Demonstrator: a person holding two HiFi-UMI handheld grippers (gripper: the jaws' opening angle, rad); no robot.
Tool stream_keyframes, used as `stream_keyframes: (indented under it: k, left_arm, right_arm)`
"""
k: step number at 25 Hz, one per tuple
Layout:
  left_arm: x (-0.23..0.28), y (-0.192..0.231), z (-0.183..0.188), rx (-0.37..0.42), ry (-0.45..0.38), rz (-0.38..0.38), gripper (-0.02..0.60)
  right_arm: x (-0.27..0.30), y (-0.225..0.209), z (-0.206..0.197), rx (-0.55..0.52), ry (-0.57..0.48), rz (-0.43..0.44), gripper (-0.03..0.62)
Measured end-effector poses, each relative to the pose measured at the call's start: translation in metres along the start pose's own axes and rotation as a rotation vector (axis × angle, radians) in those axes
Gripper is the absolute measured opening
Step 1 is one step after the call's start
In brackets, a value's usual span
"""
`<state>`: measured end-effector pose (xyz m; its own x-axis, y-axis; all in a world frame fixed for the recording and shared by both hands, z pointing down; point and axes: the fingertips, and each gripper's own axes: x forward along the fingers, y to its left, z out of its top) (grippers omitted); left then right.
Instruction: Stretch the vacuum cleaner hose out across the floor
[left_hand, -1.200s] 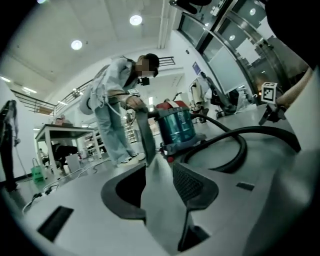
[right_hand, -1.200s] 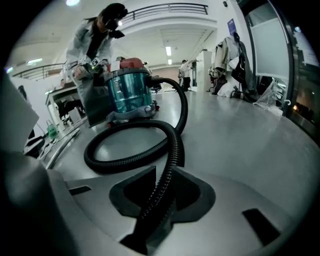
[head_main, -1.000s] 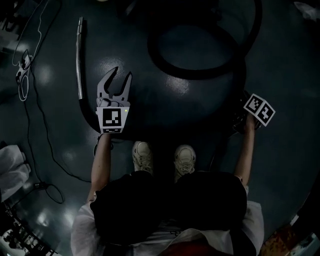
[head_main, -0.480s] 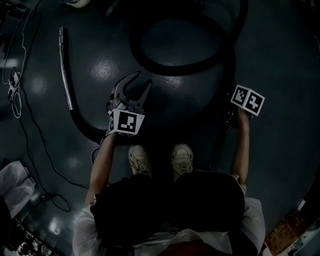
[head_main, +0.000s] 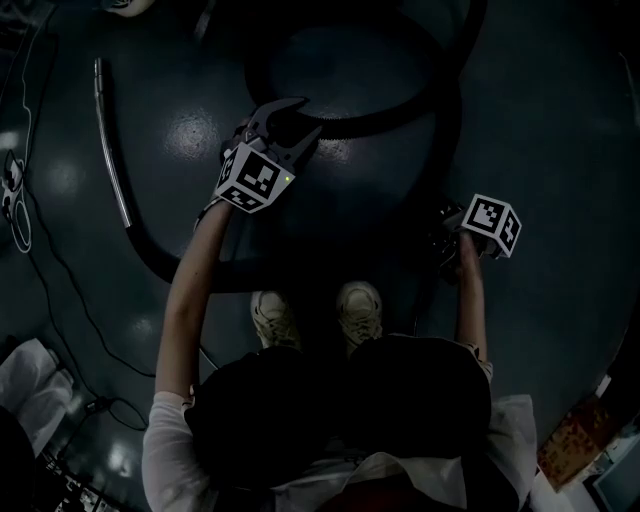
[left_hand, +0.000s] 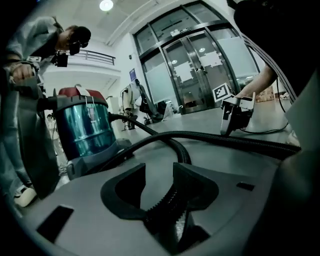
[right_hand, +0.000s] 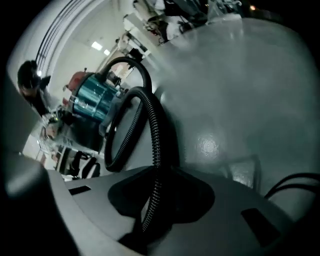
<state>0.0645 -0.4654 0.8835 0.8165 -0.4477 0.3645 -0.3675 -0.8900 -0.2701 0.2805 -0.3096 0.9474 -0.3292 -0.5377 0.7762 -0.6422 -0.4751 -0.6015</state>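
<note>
A black ribbed vacuum hose (head_main: 350, 125) lies in a loop on the dark floor, and its metal wand (head_main: 105, 140) lies at the far left. My left gripper (head_main: 305, 117) is open at the near edge of the loop. In the left gripper view the hose (left_hand: 225, 140) passes between the jaws of my left gripper (left_hand: 160, 167) without being clamped. My right gripper (head_main: 443, 243) is low at the right, shut on the hose (right_hand: 154, 125), which runs up out of the gripper (right_hand: 159, 180) toward the teal vacuum canister (right_hand: 92, 102).
Thin cables (head_main: 60, 290) trail over the floor at the left. My own shoes (head_main: 270, 315) stand just behind the hose. A person (left_hand: 30, 100) stands beside the canister (left_hand: 85, 127), with glass doors (left_hand: 200, 65) beyond.
My left gripper has swung forward and to the right, from beside the wand to the hose loop. The right gripper has come slightly left and nearer with the hose in it.
</note>
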Motion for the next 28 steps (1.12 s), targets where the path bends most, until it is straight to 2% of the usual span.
stream_keyframes:
  k: [1, 4, 6, 9, 12, 14, 16, 18, 23, 26, 28]
  left_arm:
    - [0.008, -0.002, -0.004, -0.002, 0.017, -0.027, 0.176]
    - [0.029, -0.013, -0.013, 0.005, 0.078, -0.111, 0.176]
    - [0.041, -0.023, -0.02, 0.063, 0.135, -0.164, 0.176]
    - [0.053, -0.03, -0.027, 0.154, 0.187, -0.22, 0.176]
    - [0.058, -0.031, -0.029, 0.144, 0.232, -0.291, 0.176]
    - [0.058, -0.032, -0.032, 0.141, 0.257, -0.317, 0.176]
    - [0.056, -0.035, -0.035, 0.157, 0.276, -0.33, 0.176]
    - [0.055, -0.039, -0.039, 0.193, 0.295, -0.327, 0.176]
    - [0.063, -0.038, -0.035, 0.268, 0.316, -0.315, 0.176]
    - [0.062, -0.039, -0.036, 0.288, 0.308, -0.318, 0.176]
    - [0.061, -0.04, -0.037, 0.285, 0.295, -0.314, 0.176]
  right_arm:
    - [0.001, -0.001, -0.003, 0.016, 0.0, 0.03, 0.092]
    - [0.005, 0.004, 0.008, -0.042, -0.01, 0.062, 0.094]
    - [0.007, 0.012, 0.016, -0.078, -0.003, 0.044, 0.095]
    - [0.008, 0.021, 0.016, -0.165, -0.002, -0.034, 0.104]
    - [0.009, 0.024, 0.003, -0.223, 0.005, -0.079, 0.107]
    - [0.022, 0.026, -0.005, -0.198, 0.041, -0.035, 0.138]
    - [0.04, 0.029, -0.009, -0.166, 0.122, 0.019, 0.172]
    - [0.051, 0.035, -0.01, -0.159, 0.175, 0.027, 0.181]
    - [0.061, 0.054, 0.003, -0.194, 0.093, -0.026, 0.187]
    - [0.064, 0.055, 0.002, -0.16, 0.128, -0.002, 0.187]
    - [0.064, 0.055, 0.002, -0.147, 0.112, 0.026, 0.187]
